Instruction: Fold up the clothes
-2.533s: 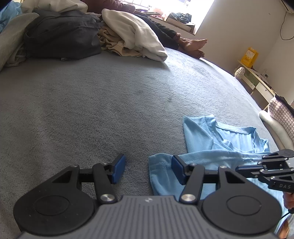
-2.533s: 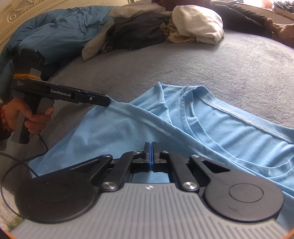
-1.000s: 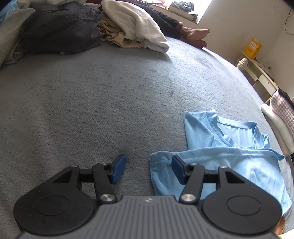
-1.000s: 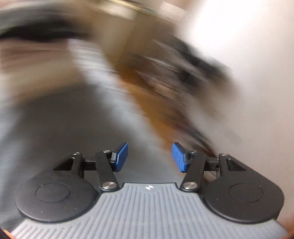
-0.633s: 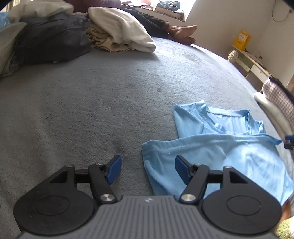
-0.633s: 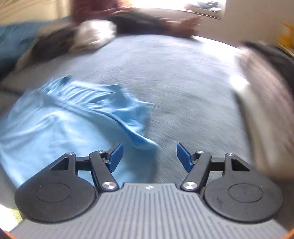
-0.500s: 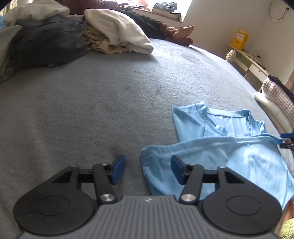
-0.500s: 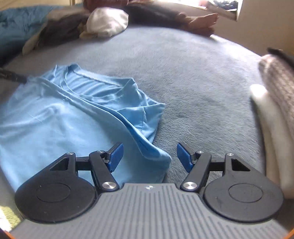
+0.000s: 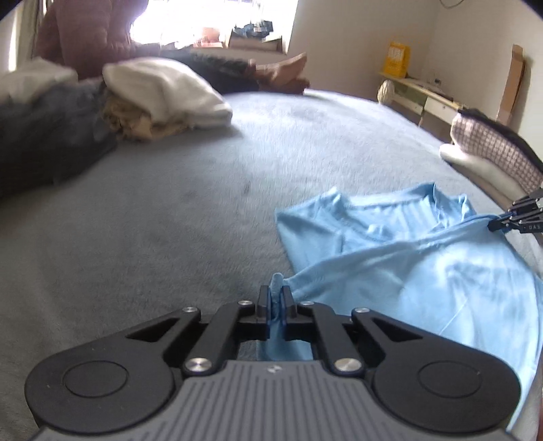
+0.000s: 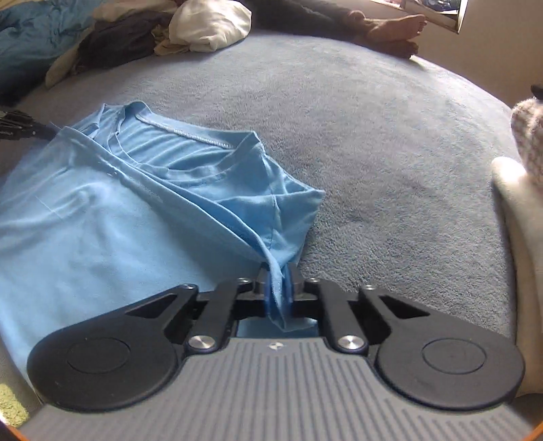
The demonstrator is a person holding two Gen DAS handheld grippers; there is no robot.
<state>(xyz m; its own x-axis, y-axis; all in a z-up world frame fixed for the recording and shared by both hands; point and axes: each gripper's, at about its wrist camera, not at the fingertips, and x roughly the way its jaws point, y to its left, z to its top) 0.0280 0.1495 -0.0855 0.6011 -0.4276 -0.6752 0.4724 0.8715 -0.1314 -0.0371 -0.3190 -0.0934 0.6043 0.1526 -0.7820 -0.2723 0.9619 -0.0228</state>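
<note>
A light blue T-shirt (image 9: 407, 271) (image 10: 118, 210) lies folded over itself on the grey bed cover (image 9: 169, 210) (image 10: 373, 142). My left gripper (image 9: 275, 298) is shut on the shirt's near left corner, a tuft of cloth sticking up between its pads. My right gripper (image 10: 279, 276) is shut on the opposite corner, by the right sleeve. Each gripper's tip shows in the other view: the right gripper (image 9: 502, 226) pinches the shirt's far edge there, and the left gripper (image 10: 51, 130) holds the cloth at the left. The collar (image 10: 190, 134) faces away from me.
A heap of clothes, white (image 9: 163, 91) (image 10: 210, 25), tan and dark (image 9: 44, 146), sits at the bed's far side. A person's feet (image 9: 281, 73) (image 10: 397, 30) rest beyond it. Folded items (image 9: 492, 149) (image 10: 522, 190) are stacked at the right edge. A desk (image 9: 417, 95) stands by the wall.
Both grippers went from open over the shirt's corners to shut on the cloth. The right gripper swung in from the room to the bed first. The left view tilted up slightly.
</note>
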